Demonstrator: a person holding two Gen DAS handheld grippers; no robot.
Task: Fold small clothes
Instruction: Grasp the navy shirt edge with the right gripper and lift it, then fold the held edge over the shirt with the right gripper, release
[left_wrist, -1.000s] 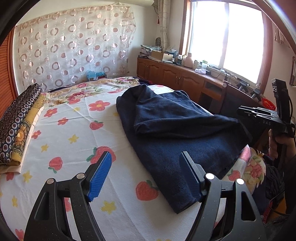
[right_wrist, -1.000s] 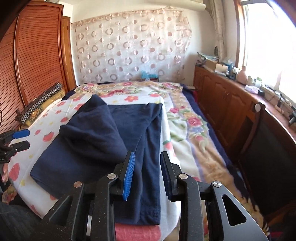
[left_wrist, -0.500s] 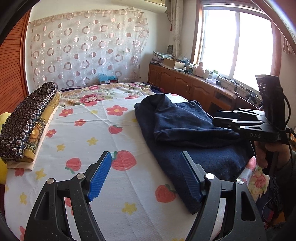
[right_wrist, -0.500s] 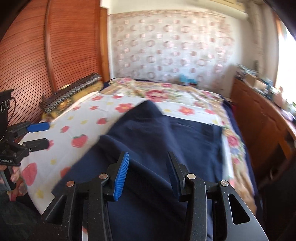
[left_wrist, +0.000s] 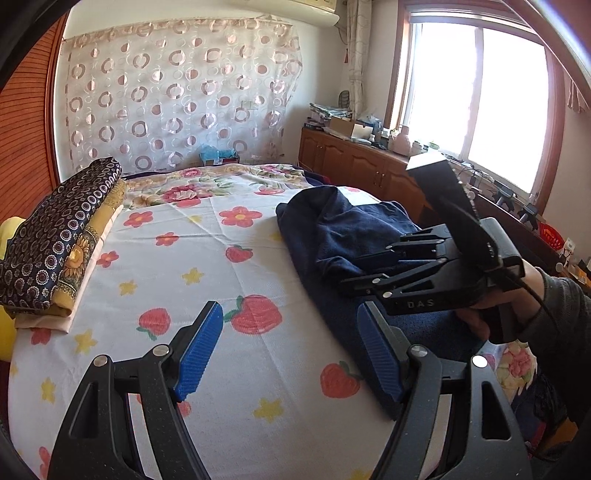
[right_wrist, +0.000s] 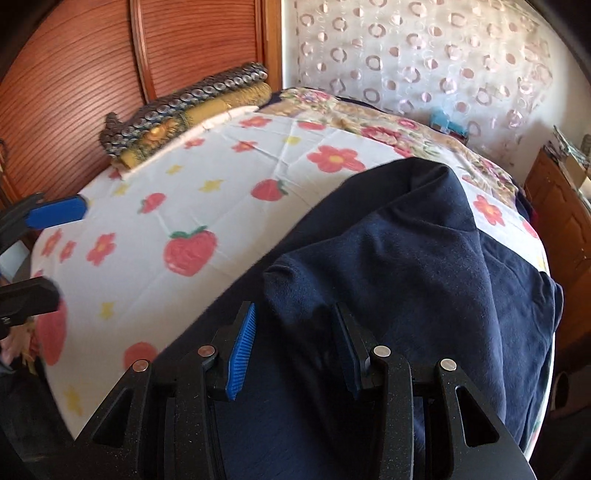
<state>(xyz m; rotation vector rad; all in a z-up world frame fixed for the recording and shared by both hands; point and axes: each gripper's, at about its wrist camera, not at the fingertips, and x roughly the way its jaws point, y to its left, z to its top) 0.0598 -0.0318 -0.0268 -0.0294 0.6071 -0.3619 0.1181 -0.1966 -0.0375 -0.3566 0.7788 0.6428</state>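
Garment: navy garment (left_wrist: 354, 236) lies loosely bunched on the right part of my bed sheet (left_wrist: 192, 258), one layer flopped over another.
Left tongs: my left gripper (left_wrist: 291, 347) is spread wide, nothing between the blue pads; it hangs over the strawberry print, with the garment's near edge just beside its right finger (left_wrist: 380, 362).
Right tongs: my right gripper (right_wrist: 293, 343) is spread apart too, pinching nothing; it sits low over the navy garment (right_wrist: 406, 280), a rounded fold of cloth right ahead of the gap. Can't tell if the tips touch the fabric.
Left view only: shows my right gripper (left_wrist: 354, 269) from the side over the cloth, my right hand (left_wrist: 487, 314) on its handle, the window (left_wrist: 476, 110), the wooden cabinets (left_wrist: 362, 166).
Right view only: shows my left gripper (right_wrist: 44, 251) at the frame's left edge, the wood slat wall (right_wrist: 92, 74), the garment's far spread toward the bed's right side.
Both views: folded patterned stack (left_wrist: 59, 236) on the far left of the bed, well apart from the garment; circle-print curtain (left_wrist: 177, 99) behind.
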